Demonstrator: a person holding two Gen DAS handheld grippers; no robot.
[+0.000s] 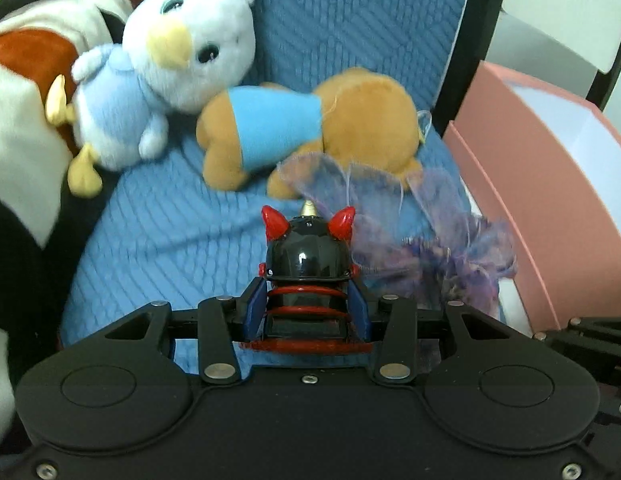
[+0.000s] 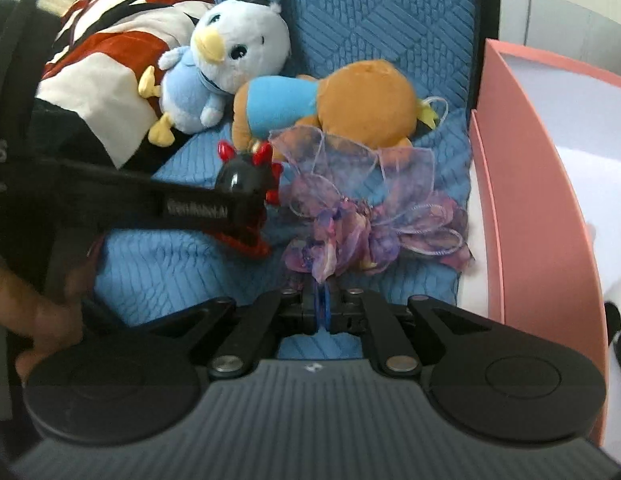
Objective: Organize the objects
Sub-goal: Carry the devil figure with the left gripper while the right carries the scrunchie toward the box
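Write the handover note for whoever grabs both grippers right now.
Left gripper: shut on the black horned toy with the red spring, held above the blue quilted cushion.
Right gripper: shut on the purple organza ribbon bunch; whether the bunch is lifted off the cushion cannot be told.
On the cushion: white-and-blue duck plush and brown bear plush in a blue shirt, side by side and touching.
Pink open box stands to the right; nothing shows in the part in view.
Done: both small items gripped. Left: place them, probably in the box, then likely the plushes.
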